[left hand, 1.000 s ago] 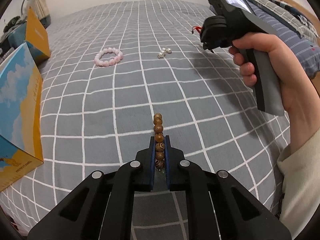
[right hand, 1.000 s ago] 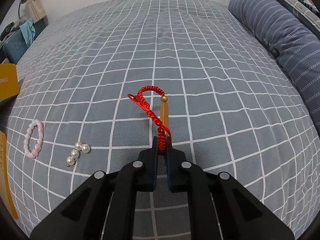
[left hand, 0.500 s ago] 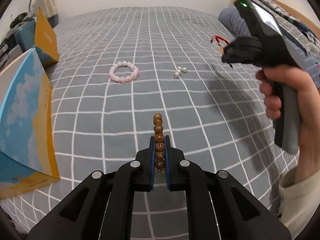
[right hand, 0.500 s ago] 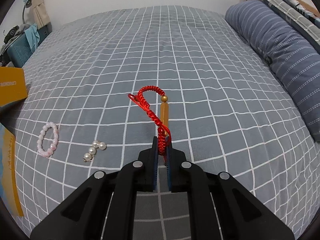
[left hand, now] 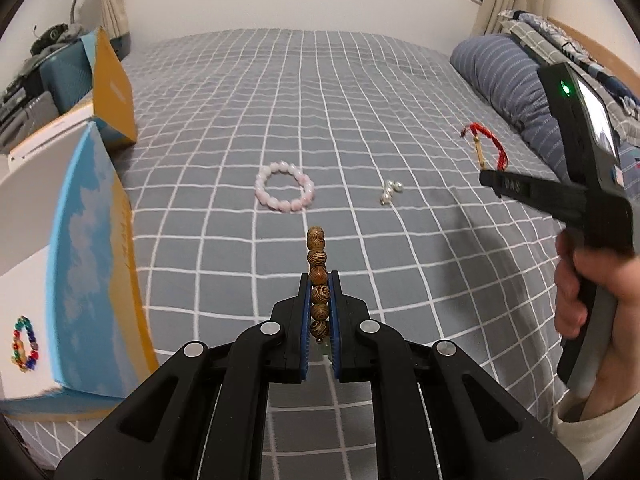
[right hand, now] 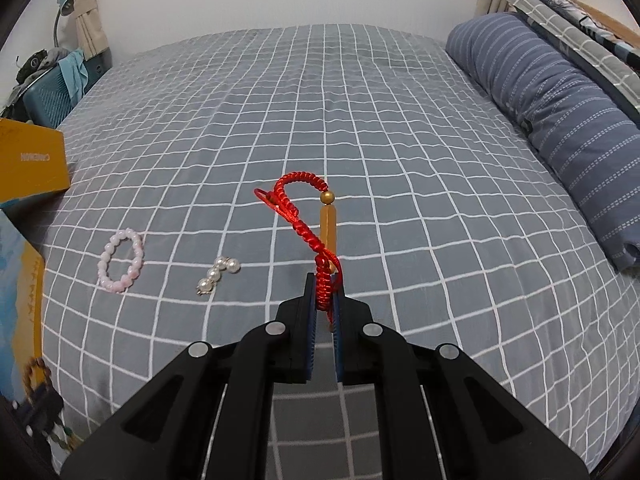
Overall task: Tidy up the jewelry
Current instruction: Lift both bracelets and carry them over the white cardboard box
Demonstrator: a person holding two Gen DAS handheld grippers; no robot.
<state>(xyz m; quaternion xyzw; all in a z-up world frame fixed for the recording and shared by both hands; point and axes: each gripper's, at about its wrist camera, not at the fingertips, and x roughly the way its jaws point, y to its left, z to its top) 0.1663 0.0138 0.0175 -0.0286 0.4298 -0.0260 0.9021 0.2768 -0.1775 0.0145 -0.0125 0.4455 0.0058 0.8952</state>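
Bottom centre of the left wrist view, the left gripper (left hand: 319, 300) is clamped tight on a wooden bead bracelet (left hand: 317, 276), which sticks up edge-on between the blue pads with a few beads poking out past the tips. Same deal in the right wrist view: the right gripper (right hand: 323, 292) is pinched closed on a red braided cord bracelet (right hand: 298, 208), and its gold bead and gold bar hang beside the loop. You can also catch that gripper at the right edge of the left view, held in the person's right hand (left hand: 580, 292), cream sleeve showing at the lower right.

On the grey checked bedspread (left hand: 360, 100), still lying loose: a pink bead bracelet (left hand: 285, 191) in the middle of the frame and a small pearl piece (left hand: 390, 192) just to its right, a little apart from it. An open box (left hand: 92, 264) with a sky-blue and orange side sits along the left edge, and a multicoloured bead bracelet (left hand: 25, 344) lies on its white inside at lower left. A striped blue pillow (right hand: 560, 112) fills the upper right.
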